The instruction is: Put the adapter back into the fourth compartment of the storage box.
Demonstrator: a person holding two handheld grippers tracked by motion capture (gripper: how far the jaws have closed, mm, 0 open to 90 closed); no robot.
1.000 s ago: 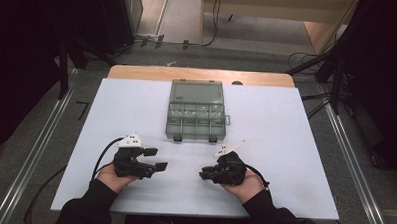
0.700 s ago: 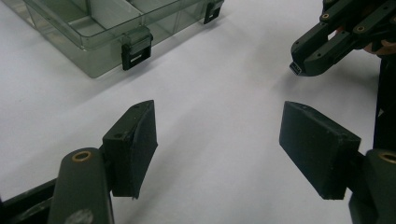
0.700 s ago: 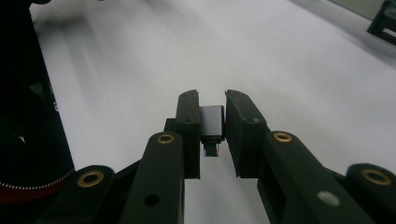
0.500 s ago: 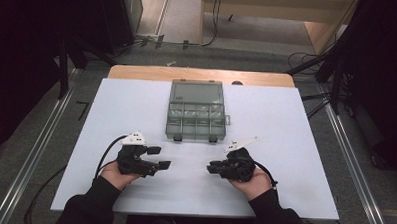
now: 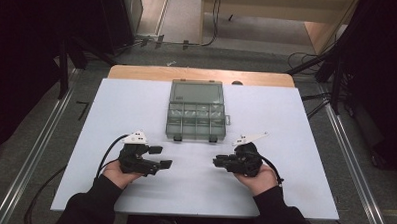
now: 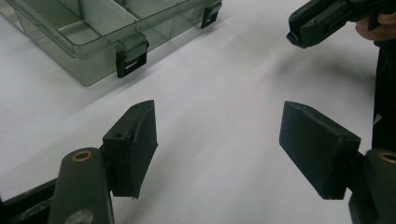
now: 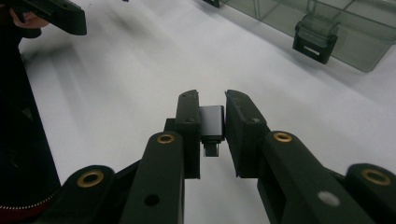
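In the high view, a clear plastic organizer case [image 5: 196,111] lies closed on the white table [image 5: 293,195], toward its far edge, with two dark latches on the case's near wall. The left gripper [image 5: 161,157] sits near and to the left of the case, held in the person's left hand [image 5: 118,173], with its jaws spread and pointing toward the middle of the table. The right gripper [image 5: 219,160] sits near and to the right of the case, held in the person's right hand [image 5: 256,180], pointing back toward the left gripper; the two tools are well apart. In the left gripper view, the left gripper [image 6: 217,140] has its two black pads standing wide apart with bare table between them; one latch [image 6: 132,56] of the case [image 6: 70,32] lies ahead at the upper left, and the right gripper [image 6: 299,35] shows at the upper right, away from the case. In the right gripper view, the right gripper [image 7: 212,123] pinches a small dark adapter with a metal plug [image 7: 211,125] between its pads, plug end toward the camera, held clear of the table; the case [image 7: 345,32] and a latch [image 7: 316,38] lie ahead at the upper right, apart from the adapter.
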